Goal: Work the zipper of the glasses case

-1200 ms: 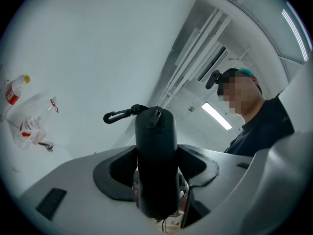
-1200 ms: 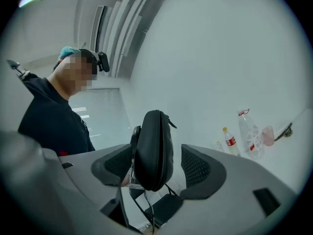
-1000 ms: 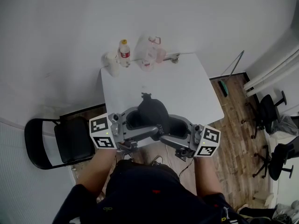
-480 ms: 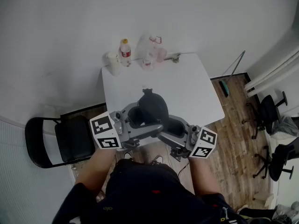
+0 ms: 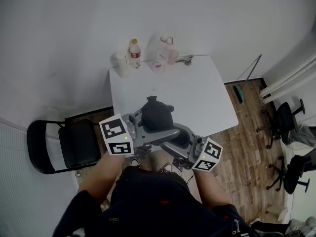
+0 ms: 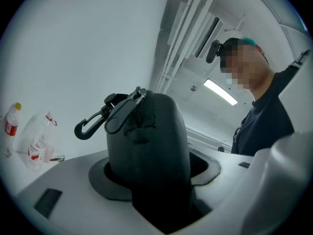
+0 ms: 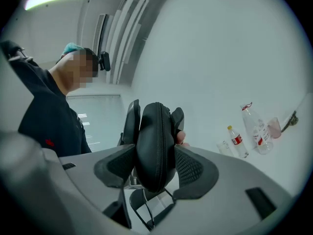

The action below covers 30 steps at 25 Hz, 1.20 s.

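The black glasses case [image 5: 157,113] hangs in the air over the near edge of the white table [image 5: 197,98], with both grippers on it. In the left gripper view the case [image 6: 146,146] stands upright, with its zipper pull and clip hook [image 6: 93,124] at the top. My left gripper [image 6: 151,180] has just been opening its jaws, but the case still fills the gap and both pads lie against it. My right gripper [image 7: 155,165] is shut on the case [image 7: 156,141], its ribbed pads pressing both sides, and the zipper seam faces the camera.
At the table's far edge stand a red-labelled bottle [image 5: 133,53], a clear plastic bottle [image 5: 163,53] and a white cup [image 5: 121,63]. A black folding chair [image 5: 64,144] is to the left. Office chairs [image 5: 289,122] stand on the wooden floor to the right.
The two grippers have drawn slightly closer together and tilted. The case has shifted a little left and away from me. The right jaws have closed in on the case.
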### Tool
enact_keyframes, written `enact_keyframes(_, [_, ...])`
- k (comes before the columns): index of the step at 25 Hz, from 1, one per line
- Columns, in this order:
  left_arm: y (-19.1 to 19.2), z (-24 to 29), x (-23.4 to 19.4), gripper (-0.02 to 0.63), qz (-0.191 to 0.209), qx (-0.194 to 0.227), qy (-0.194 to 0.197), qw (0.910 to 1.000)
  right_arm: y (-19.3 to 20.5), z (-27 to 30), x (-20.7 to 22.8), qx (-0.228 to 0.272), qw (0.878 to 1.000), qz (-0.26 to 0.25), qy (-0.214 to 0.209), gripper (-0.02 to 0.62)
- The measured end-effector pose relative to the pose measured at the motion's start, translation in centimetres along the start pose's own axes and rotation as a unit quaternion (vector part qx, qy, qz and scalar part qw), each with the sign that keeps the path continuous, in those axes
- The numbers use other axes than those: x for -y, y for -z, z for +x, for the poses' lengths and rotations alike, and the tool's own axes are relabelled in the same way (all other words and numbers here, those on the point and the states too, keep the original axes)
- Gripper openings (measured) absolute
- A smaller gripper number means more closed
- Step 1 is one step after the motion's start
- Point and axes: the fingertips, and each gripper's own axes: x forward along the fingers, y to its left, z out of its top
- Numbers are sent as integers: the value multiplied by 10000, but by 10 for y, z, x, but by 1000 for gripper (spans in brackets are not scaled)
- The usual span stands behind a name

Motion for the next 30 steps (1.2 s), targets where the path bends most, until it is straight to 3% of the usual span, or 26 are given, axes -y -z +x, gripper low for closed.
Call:
enact_keyframes(8, [3,4,8,304,30,-114,38,9999,-4,-7,-5,583,9982,136,81,258])
enact_keyframes(13, [8,7,8,293,434,-452,-135,9979,4,-13,-2,203,9992,-228,275,259])
enact_keyframes(16, [9,3,-6,290,987,-942,-599,9888,7,-30,12,-206,9946,-726,713,259])
enact_keyframes(18, [18,-3,-20,284,1718,-1672,-1066,9650,-3,-45,24,-395,9862,-1118,1154,259])
enact_keyframes(20, [30,-10,-36,282,2408,-2449,-1487,9273,-25,-53,31,-554,9702,-1712,1623,258])
enact_keyframes(23, [41,-21,-54,282,3070,-3257,-1978,8721,-58,-45,22,-897,9300,-2847,2144,258])
enact_keyframes(26, [45,-26,-67,282,3612,-3745,-2263,8235,-73,-22,3,-1262,8921,-3763,2158,233])
enact_keyframes(30, [54,-28,-74,282,4170,-4328,-2266,7665,-61,1,-12,-2073,8431,-4588,1888,176])
